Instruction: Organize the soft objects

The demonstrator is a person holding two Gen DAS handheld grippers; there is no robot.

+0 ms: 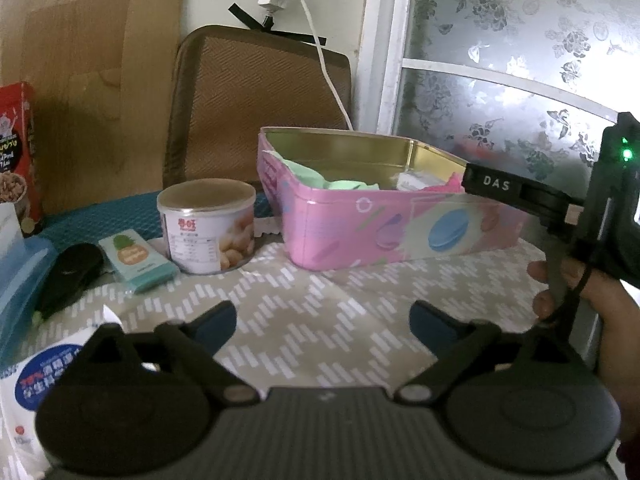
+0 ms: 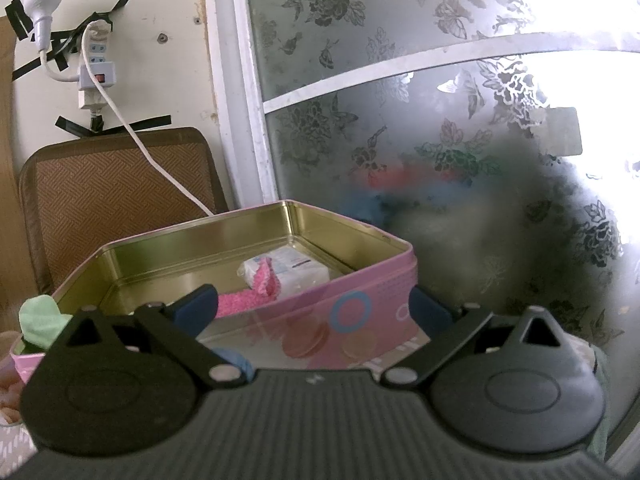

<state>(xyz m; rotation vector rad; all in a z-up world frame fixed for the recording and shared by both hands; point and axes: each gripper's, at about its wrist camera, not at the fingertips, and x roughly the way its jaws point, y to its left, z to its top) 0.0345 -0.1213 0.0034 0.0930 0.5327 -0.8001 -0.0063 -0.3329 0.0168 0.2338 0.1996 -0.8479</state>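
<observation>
A pink tin box [image 1: 360,236] with a gold inside stands open on the patterned cloth; it also shows in the right wrist view [image 2: 360,280]. Inside lie a green cloth [image 1: 320,178], a pink fuzzy cloth [image 2: 256,292] and a white tissue pack [image 2: 296,270]. The green cloth [image 2: 40,316] hangs over the tin's left corner. My left gripper [image 1: 322,326] is open and empty, above the cloth in front of the tin. My right gripper [image 2: 314,308] is open and empty, right at the tin's near corner; its body shows in the left wrist view [image 1: 600,200].
A can of nuts [image 1: 208,226], a small teal box [image 1: 138,260], a black object [image 1: 68,276] and a blue container [image 1: 20,280] sit left of the tin. A white packet [image 1: 40,384] lies at the near left. A brown cushion [image 1: 256,104] and a frosted window [image 2: 440,120] stand behind.
</observation>
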